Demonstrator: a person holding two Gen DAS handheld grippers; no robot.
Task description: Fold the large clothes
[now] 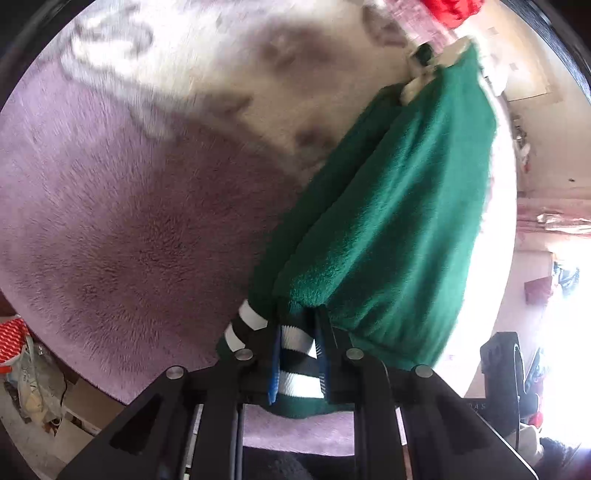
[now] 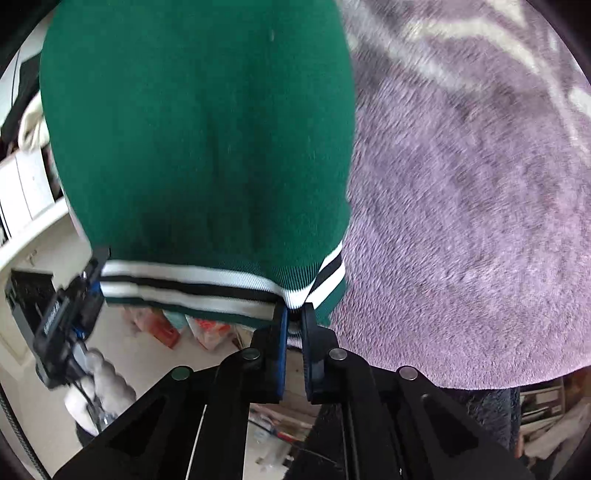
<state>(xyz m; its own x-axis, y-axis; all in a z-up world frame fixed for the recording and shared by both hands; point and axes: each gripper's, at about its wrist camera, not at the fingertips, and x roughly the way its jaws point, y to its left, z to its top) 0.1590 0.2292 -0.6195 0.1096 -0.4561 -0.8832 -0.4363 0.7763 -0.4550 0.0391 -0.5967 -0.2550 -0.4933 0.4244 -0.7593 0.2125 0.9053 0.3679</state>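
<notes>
My left gripper [image 1: 299, 354] sits at the bottom centre of the left wrist view, its blue-padded fingers [image 1: 274, 373] clamped narrow on the striped ribbed hem [image 1: 297, 363] of a green fleece garment [image 1: 388, 221]. The garment stretches from there toward the upper right of the frame, lying over a fluffy lilac blanket [image 1: 129, 221] with pale and grey patterning. At the top right edge is a blur of red cloth [image 1: 452, 11].

In the right wrist view, my right gripper [image 2: 294, 317] is at lower centre, its fingers [image 2: 282, 332] pinched almost together on the corner of the same white, black and green hem [image 2: 207, 286]. The green garment [image 2: 199, 129] fills the upper left of that frame; the blanket [image 2: 461, 240] fills the right. At the left edge my other gripper [image 2: 72, 314], held by a gloved hand [image 2: 99, 387], grips the hem's far end. White lettering on its black body is too blurred to read.
</notes>
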